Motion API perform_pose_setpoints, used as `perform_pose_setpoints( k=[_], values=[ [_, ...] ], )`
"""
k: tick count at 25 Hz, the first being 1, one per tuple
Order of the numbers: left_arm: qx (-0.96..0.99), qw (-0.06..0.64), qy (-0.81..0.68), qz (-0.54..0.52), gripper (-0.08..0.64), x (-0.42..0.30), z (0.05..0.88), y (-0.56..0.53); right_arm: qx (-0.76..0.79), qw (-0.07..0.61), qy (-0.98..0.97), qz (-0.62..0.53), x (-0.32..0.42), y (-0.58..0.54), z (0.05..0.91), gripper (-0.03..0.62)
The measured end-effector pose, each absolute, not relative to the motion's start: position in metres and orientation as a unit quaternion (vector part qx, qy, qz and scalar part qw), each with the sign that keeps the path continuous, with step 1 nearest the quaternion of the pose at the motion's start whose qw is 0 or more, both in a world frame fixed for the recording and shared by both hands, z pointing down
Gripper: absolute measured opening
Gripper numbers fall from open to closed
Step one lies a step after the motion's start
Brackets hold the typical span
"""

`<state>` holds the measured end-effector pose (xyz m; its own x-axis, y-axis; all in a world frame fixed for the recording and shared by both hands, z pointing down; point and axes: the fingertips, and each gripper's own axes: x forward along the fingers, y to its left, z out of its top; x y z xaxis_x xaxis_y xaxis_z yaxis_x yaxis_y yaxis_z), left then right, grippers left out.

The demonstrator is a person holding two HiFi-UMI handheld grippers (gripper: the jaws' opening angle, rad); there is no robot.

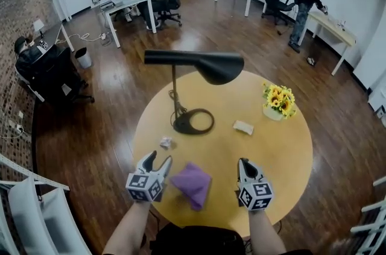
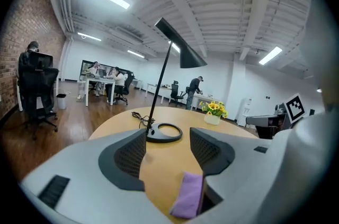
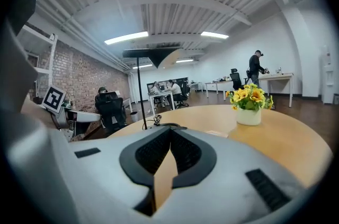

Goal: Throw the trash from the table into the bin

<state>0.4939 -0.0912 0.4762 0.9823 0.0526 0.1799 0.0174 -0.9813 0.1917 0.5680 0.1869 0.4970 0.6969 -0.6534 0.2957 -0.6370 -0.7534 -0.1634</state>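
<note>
Open office with a wood floor (image 1: 108, 103), and a round counter (image 1: 289, 151) bearing a black lamp (image 1: 199, 67). On the near side of the lamp lies a purple cloth (image 1: 193, 183), between the grippers. The left gripper (image 1: 160, 157) has its fingers spread wide and empty, just short of a crumpled paper wad (image 1: 166, 142) by the lamp's base. The right gripper (image 1: 244, 161) has its fingers pressed together, with a tan scrap (image 1: 243, 127) beyond them.

Shows on the round bench (image 1: 283, 151) a crumpled white scrap (image 1: 166, 142) at left, a flat beige wrapper (image 1: 243, 127) mid-bench, a rumpled purple cloth (image 1: 193, 183) nearest.
</note>
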Motion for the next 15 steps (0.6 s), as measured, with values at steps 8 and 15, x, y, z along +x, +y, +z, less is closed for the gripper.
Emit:
perform_pose_setpoints(
  k=[8, 15],
  values=[
    [0.98, 0.082, 0.027, 0.177, 0.284, 0.565, 0.54, -0.134, -0.934, 0.021, 0.285, -0.212, 0.571, 0.187, 0.529, 0.002],
    [0.962, 0.071, 0.032, 0.263, 0.322, 0.607, 0.605, -0.157, -0.942, 0.022, 0.234, -0.239, 0.563, 0.188, 0.542, 0.002]
  ],
)
